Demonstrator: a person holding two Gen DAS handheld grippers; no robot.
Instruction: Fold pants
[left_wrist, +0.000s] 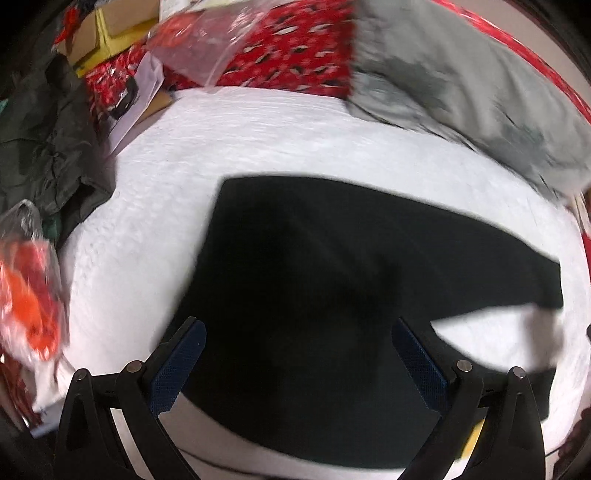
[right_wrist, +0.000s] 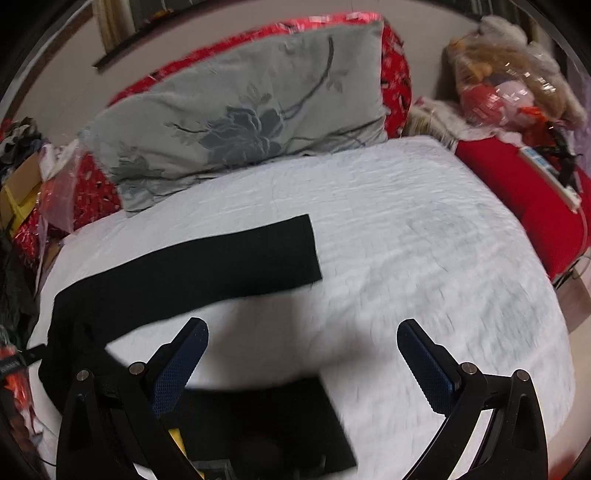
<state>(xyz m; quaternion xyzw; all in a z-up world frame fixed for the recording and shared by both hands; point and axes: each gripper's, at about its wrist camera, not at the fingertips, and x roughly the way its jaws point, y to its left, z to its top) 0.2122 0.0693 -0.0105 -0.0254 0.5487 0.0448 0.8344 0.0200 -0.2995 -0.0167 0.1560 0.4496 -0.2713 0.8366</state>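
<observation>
Black pants lie spread flat on a white bed cover. In the left wrist view the waist end is nearest and one leg runs off to the right. My left gripper is open and empty, above the wide upper part of the pants. In the right wrist view the two legs of the pants lie apart in a V, one far, one near. My right gripper is open and empty, above the white cover between the legs, its left finger over the near leg.
A grey flowered pillow leans against red bedding at the head of the bed. Plastic-wrapped toys and a red cushion lie at the right. Dark clothes, boxes and plastic bags crowd the left side.
</observation>
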